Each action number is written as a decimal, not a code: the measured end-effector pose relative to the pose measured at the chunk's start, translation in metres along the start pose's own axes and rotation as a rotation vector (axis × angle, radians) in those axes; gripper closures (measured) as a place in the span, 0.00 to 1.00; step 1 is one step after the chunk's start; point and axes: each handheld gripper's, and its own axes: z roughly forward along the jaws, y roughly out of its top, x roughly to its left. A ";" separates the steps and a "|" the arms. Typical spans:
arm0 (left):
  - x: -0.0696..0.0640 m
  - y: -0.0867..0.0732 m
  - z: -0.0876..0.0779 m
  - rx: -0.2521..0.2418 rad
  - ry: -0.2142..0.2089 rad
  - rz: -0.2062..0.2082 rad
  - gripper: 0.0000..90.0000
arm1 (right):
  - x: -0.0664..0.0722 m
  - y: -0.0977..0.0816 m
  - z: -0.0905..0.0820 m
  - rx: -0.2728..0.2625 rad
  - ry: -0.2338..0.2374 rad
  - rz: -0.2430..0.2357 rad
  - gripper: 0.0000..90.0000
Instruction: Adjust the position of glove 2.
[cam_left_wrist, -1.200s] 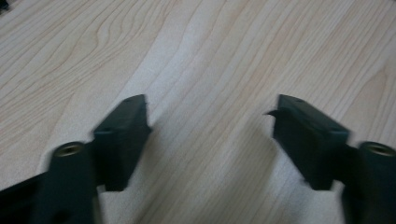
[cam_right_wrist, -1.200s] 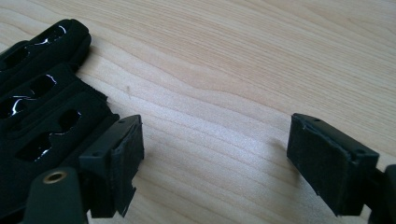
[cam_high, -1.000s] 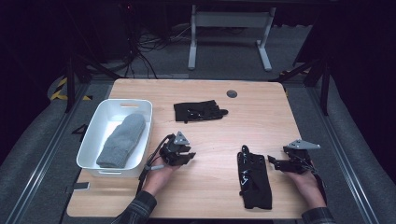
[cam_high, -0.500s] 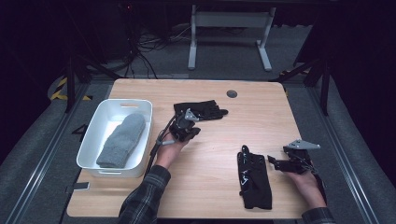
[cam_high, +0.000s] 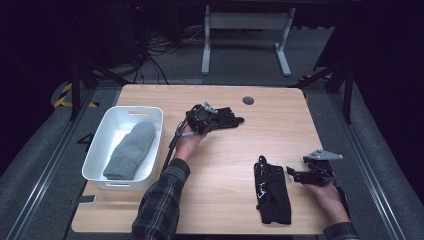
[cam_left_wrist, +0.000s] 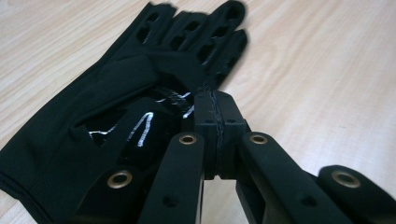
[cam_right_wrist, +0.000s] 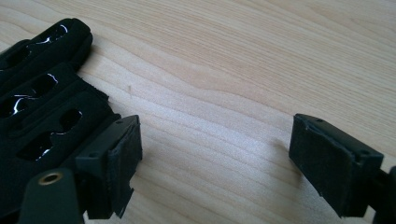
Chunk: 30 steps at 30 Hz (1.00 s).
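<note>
Two black gloves lie on the wooden table (cam_high: 280, 130). The far glove (cam_high: 229, 120) sits near the middle of the far side, and my left gripper (cam_high: 204, 115) hovers over its cuff end. In the left gripper view its jaws (cam_left_wrist: 215, 100) are pressed together with nothing between them, just above that glove (cam_left_wrist: 116, 93). The near glove (cam_high: 272, 192) lies flat at the front right. My right gripper (cam_high: 292, 173) stands open just right of it. In the right gripper view (cam_right_wrist: 219, 140) bare wood shows between the pads, and the glove's fingers (cam_right_wrist: 42, 93) lie by the left pad.
A white bin (cam_high: 150, 112) at the left holds a grey mitten (cam_high: 131, 149). A dark round grommet (cam_high: 248, 100) sits near the table's far edge. Dark floor, cables and a desk frame lie beyond the table.
My left hand has travelled from beside the bin toward the far side of the table, ending over the far glove. The right hand and the near glove have stayed put.
</note>
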 end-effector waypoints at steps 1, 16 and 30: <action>0.001 0.000 0.002 -0.001 0.002 -0.002 1.00 | 0.000 0.000 0.000 0.000 -0.001 0.000 0.20; 0.015 0.004 0.027 0.020 0.023 -0.018 1.00 | 0.000 0.000 0.000 0.001 0.002 -0.002 0.19; 0.001 -0.013 0.018 0.049 -0.030 -0.047 1.00 | 0.000 0.000 0.000 0.001 0.002 -0.003 0.19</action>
